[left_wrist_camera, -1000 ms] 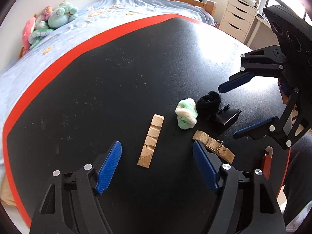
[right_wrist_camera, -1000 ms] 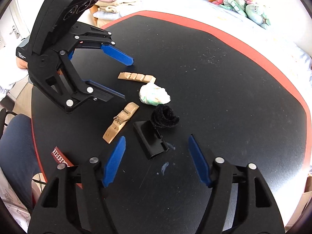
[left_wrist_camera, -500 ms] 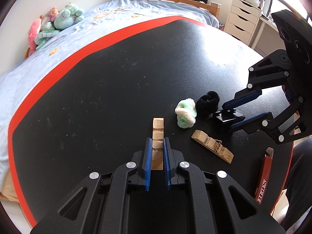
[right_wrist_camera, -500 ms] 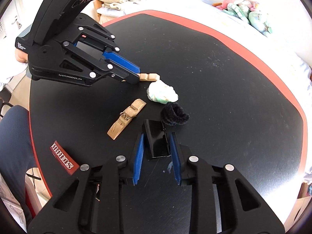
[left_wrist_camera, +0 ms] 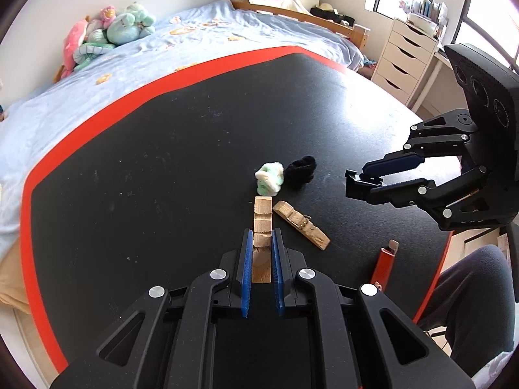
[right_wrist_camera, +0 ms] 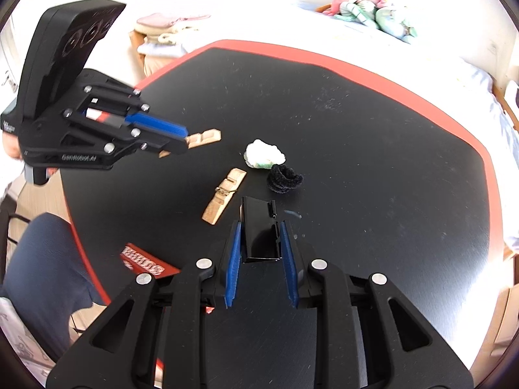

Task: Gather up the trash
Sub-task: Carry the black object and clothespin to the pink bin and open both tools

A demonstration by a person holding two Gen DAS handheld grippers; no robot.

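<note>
My left gripper (left_wrist_camera: 262, 236) is shut on a notched wooden strip (left_wrist_camera: 262, 218), held a little above the black table (left_wrist_camera: 146, 178); in the right wrist view the same strip (right_wrist_camera: 206, 136) sticks out of the left gripper (right_wrist_camera: 185, 136). Between the blue pads of my right gripper (right_wrist_camera: 259, 223) sits a black binder clip (right_wrist_camera: 259, 231), gripped and raised off the table; from the left wrist view the clip (left_wrist_camera: 355, 186) shows at the tip of the right gripper (left_wrist_camera: 366, 180). A wooden clothespin (left_wrist_camera: 301, 225), a green-white fluffy scrunchie (left_wrist_camera: 270, 179) and a black scrunchie (left_wrist_camera: 301, 170) lie on the table.
A red packet (right_wrist_camera: 147, 261) lies near the table's red-trimmed edge (left_wrist_camera: 81, 129). A person's dark trouser leg (left_wrist_camera: 470, 291) is beside that edge. A bed with plush toys (left_wrist_camera: 110, 35) lies beyond the table, white drawers (left_wrist_camera: 405, 61) at the far right.
Both grippers went from open to shut, the left on the wooden strip and the right on the black clip. Both have since risen with their objects off the table.
</note>
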